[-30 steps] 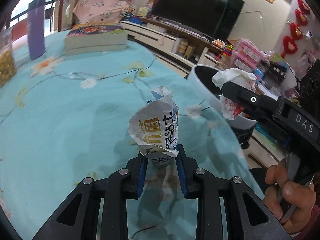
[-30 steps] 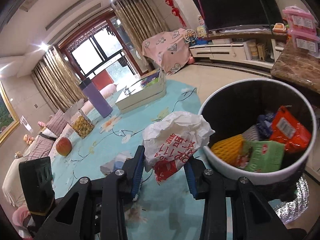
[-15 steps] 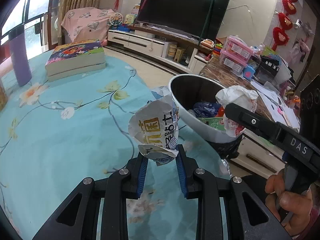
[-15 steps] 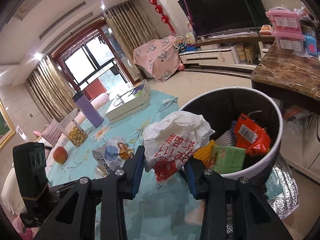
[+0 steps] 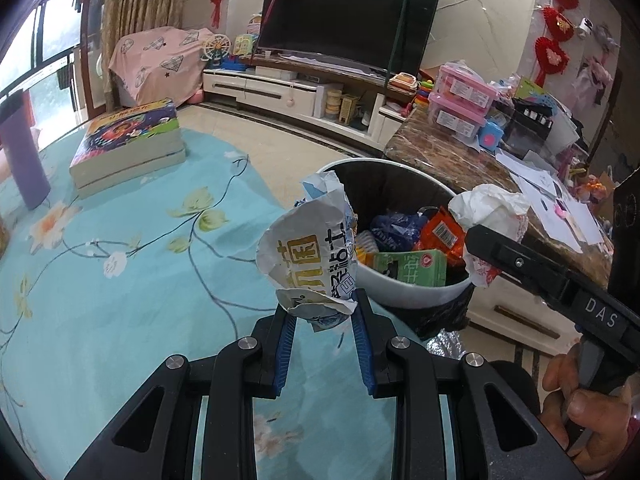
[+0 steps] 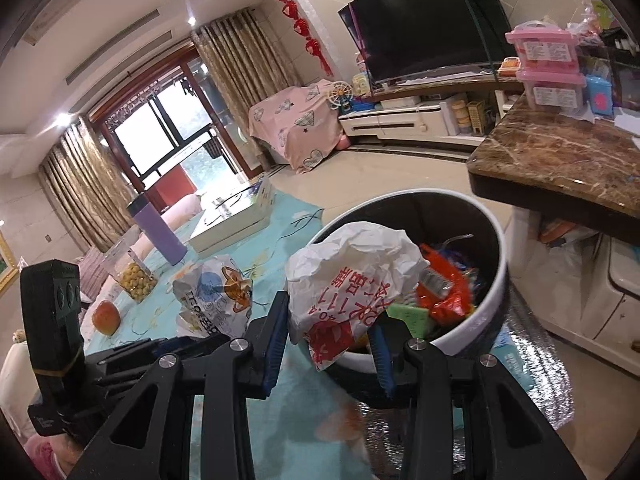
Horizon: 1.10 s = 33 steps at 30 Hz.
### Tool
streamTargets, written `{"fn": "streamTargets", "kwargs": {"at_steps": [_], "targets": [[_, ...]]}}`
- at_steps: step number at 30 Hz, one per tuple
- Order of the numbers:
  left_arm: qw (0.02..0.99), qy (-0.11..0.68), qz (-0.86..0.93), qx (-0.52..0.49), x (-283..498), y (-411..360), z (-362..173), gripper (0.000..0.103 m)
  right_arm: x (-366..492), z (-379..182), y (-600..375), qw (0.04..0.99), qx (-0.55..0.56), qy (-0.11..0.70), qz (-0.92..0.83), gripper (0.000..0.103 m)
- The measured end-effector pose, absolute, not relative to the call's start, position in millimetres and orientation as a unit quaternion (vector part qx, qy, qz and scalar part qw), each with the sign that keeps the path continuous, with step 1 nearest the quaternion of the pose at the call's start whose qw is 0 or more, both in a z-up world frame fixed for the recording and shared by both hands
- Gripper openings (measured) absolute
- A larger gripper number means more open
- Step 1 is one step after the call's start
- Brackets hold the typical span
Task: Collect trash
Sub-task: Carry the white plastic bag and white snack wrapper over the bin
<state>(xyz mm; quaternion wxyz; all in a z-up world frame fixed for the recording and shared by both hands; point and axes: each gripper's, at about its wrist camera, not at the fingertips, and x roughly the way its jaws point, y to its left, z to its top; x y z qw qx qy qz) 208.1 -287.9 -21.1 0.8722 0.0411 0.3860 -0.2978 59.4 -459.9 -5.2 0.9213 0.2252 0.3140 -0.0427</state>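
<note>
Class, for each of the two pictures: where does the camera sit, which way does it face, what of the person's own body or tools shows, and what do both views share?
Left wrist: on the left gripper, looking along its fingers over the crumpled packet to the bin; a hand shows.
Right wrist: on the right gripper, facing the bin past its crumpled bag; no hand shows.
Shared: bin, television, blue tablecloth.

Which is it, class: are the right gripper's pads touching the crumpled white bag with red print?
Touching. In the right wrist view both blue pads of the right gripper press the sides of the crumpled white bag, which is held up off the table.
</note>
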Motion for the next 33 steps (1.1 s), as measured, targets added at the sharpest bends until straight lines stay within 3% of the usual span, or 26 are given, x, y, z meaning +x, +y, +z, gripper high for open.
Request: {"fn": "streamTargets", "kwargs": {"at_steps": [33], "targets": [[0.866,0.381,-0.314,0.081,231,-337,-12,0.027,62,-2,-501,0.915,0.211,0.335,-0.074,0.038]]}}
